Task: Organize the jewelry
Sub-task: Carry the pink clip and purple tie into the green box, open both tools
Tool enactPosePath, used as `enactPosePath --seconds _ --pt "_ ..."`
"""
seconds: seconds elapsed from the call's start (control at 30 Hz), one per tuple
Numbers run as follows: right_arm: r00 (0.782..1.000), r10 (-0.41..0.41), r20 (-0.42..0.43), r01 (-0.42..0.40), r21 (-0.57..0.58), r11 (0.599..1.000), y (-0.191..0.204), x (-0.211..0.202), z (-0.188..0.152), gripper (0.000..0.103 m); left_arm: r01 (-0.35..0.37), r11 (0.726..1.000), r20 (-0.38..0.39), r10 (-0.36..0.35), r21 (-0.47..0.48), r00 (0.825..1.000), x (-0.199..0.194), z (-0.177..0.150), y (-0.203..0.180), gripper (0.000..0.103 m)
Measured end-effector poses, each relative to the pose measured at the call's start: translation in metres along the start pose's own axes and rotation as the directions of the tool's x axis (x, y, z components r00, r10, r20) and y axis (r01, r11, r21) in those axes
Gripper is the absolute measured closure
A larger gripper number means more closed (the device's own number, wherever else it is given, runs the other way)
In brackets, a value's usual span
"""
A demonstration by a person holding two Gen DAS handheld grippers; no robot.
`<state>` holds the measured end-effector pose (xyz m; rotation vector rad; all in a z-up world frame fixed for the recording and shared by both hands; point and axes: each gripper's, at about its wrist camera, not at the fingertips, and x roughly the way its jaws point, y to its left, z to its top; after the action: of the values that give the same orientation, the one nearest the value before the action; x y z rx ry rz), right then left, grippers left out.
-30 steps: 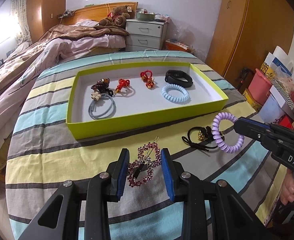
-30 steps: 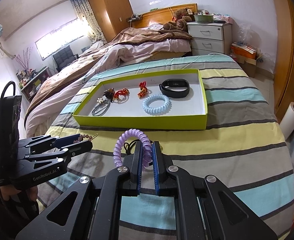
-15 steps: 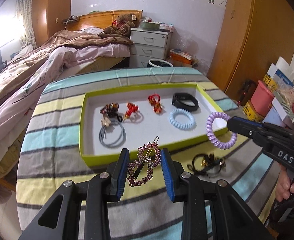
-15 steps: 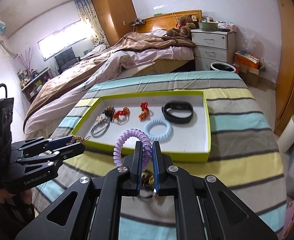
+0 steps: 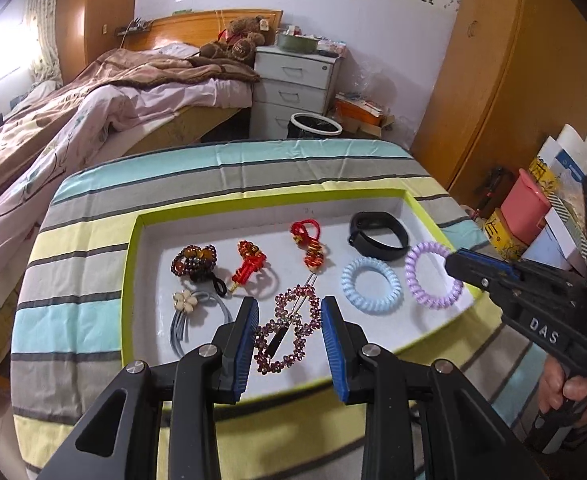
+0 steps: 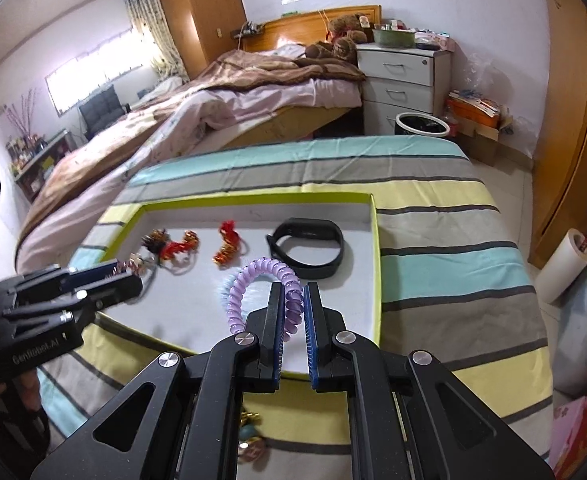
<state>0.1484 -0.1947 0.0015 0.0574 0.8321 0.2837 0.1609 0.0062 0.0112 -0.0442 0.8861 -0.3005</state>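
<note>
Two tongs, two coil ties [image 5: 371, 285], one wristband [image 5: 378, 236], one tray [image 5: 127, 280]

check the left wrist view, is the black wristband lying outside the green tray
No, the black wristband lies inside the green tray, near its far right corner just beyond the light blue coil hair tie.

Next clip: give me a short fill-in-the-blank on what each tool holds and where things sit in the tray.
1. The right tool grips a spiral hair tie coloured ____.
2. The left tool carries a pink rhinestone ____.
3. The black wristband lies inside the white tray with the ____ rim.
4. The spiral tie lying in the tray is light ____.

Missing words: purple; hair clip; lime-green; blue
</note>
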Motion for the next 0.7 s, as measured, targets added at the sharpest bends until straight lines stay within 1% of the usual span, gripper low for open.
enactPosePath --seconds 0.13,0.2,0.53,0.7 --pt "0.999 -0.040 -0.023 0.039 -0.020 0.999 -0.004 0.008 0.002 0.093 0.003 1.000 -0.028 -0.003 -0.003 1.000 0.017 0.004 0.003 0.071" --pt "0.998 -0.049 -0.031 0.049 -0.021 0.999 -0.007 0.011 0.004 0.093 -0.009 1.000 -0.037 0.009 -0.017 0.999 0.024 0.005 0.006 0.071" --pt "0.991 -0.113 -0.066 0.108 -0.071 0.992 -0.005 0.022 0.001 0.093 -0.018 1.000 -0.063 0.017 -0.020 0.998 0.039 0.007 0.010 0.071" --pt "0.989 -0.127 -0.081 0.121 -0.082 0.989 -0.005 0.027 0.001 0.093 -0.012 1.000 -0.080 0.010 -0.027 0.997 0.045 0.005 0.011 0.070"
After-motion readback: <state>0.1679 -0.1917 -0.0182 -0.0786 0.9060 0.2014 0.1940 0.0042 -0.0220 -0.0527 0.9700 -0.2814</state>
